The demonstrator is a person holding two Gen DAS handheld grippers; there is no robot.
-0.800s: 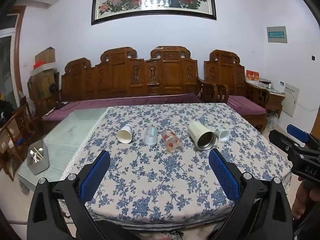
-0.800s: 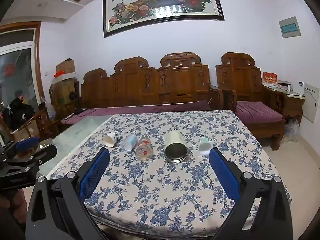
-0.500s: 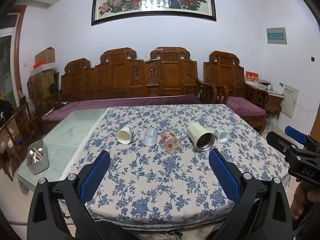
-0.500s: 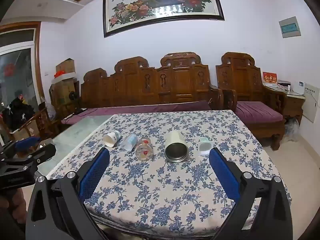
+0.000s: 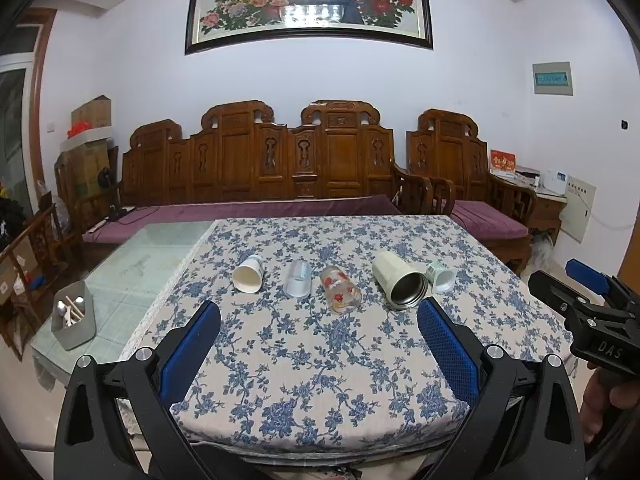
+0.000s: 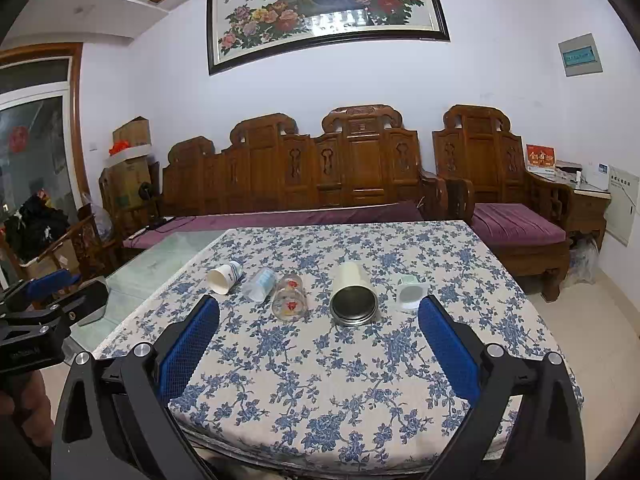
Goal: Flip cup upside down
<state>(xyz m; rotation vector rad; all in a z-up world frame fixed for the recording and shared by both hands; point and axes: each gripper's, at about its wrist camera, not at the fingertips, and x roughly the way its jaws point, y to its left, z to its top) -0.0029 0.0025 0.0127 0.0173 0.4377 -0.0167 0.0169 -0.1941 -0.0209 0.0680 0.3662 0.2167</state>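
Observation:
Several cups lie on their sides in a row on the floral tablecloth point(image 5: 304, 360): a white paper cup point(image 5: 248, 274), a clear plastic cup point(image 5: 298, 279), a glass with red flowers point(image 5: 340, 290), a cream steel-lined tumbler point(image 5: 398, 280) and a small white cup point(image 5: 440, 277). The right wrist view shows the same row: paper cup point(image 6: 224, 277), plastic cup point(image 6: 261, 283), glass point(image 6: 289, 297), tumbler point(image 6: 353, 294), small cup point(image 6: 411, 292). My left gripper point(image 5: 318, 312) and right gripper point(image 6: 318, 308) are both open and empty, held back from the cups near the table's front edge.
A grey utensil holder point(image 5: 74, 318) stands on the bare glass tabletop point(image 5: 132, 264) to the left. A carved wooden bench point(image 5: 280, 168) with purple cushions stands behind the table. The right gripper shows at the right edge of the left view point(image 5: 588, 300).
Both grippers have drifted only slightly; the cups sit a little lower in the left view. No cup has moved and both grippers stay open.

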